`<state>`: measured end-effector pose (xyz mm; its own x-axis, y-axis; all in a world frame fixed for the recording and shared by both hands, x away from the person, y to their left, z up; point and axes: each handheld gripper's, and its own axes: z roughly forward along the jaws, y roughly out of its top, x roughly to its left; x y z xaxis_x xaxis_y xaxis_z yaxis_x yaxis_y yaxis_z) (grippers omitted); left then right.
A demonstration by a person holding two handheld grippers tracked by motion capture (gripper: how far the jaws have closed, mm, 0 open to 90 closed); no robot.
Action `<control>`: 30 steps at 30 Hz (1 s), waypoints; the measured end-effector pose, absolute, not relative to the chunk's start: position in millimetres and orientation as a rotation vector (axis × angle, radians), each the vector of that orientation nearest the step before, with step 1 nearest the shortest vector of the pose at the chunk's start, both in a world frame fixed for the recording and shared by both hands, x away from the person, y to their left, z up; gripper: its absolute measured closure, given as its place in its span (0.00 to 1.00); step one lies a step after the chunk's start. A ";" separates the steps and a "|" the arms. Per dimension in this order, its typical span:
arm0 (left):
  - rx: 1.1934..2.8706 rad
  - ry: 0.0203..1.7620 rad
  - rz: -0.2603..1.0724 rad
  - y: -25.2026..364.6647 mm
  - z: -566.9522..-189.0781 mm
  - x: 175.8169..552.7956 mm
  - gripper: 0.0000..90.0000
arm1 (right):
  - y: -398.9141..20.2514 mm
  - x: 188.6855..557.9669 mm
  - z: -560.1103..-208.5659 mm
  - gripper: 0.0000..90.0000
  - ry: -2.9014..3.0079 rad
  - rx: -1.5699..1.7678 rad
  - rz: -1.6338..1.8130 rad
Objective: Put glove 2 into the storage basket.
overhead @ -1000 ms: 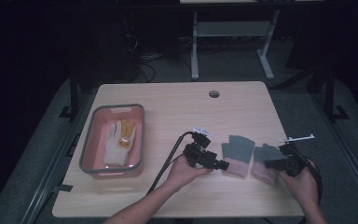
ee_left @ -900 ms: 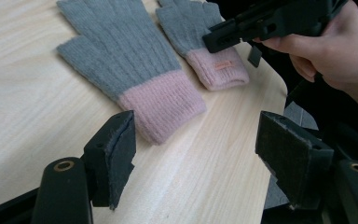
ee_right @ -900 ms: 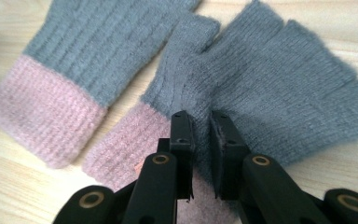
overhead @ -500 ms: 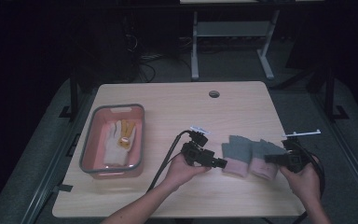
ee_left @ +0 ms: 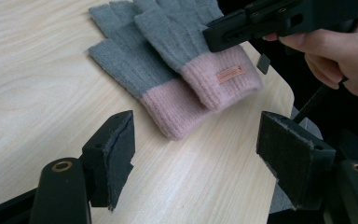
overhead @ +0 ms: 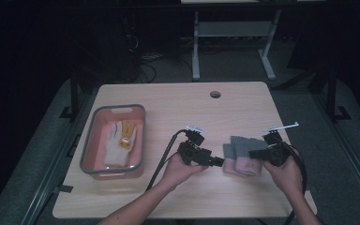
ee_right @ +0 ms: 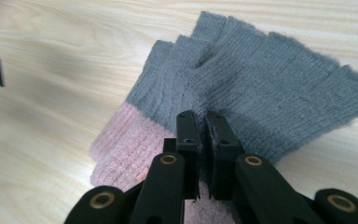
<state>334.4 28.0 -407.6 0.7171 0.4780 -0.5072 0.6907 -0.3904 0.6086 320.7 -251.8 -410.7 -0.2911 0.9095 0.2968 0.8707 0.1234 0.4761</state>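
**benchwatcher:** Right tongs (overhead: 255, 153) slid in from the table's right edge over the last second, jaws closing as they came, and now they're clenched on a fold of the top grey knit glove with the pink ribbed cuff (overhead: 246, 157). Its twin, the lower grey-and-pink glove (ee_left: 140, 77), lies flat under it, near the front right of the pale wooden table (overhead: 168, 101). Left tongs (overhead: 218, 162) sit just left of the pair, jaws spread wide, nothing between them.

**knitnerd:** Pinch looks thin to me. Lift fast and the knit could slip free, or fuzz could drag the lower glove along.

**benchwatcher:** Agreed, and it's close to the table corner, so a drop might go over the side. Farther back on the left, the pink plastic bin with the grey rim (overhead: 90, 145) holds a white-and-yellow work glove (overhead: 118, 140).
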 end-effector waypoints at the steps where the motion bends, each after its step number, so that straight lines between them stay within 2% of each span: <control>1: 2.063 0.892 -0.316 28.5 -408.2 334.7 0.31 | -250.0 320.8 -410.6 0.95 2.297 1.824 0.888; 9: 2.065 0.895 -0.317 28.8 -409.0 334.8 0.31 | -237.4 327.3 -405.7 0.95 2.289 1.823 0.945; 22: 2.072 0.910 -0.324 28.8 -414.7 335.5 0.31 | -221.8 336.6 -422.8 0.93 2.317 1.843 0.910; 30: 2.068 0.937 -0.348 21.9 -421.0 339.0 0.33 | -232.9 333.2 -423.4 0.77 2.271 1.876 0.958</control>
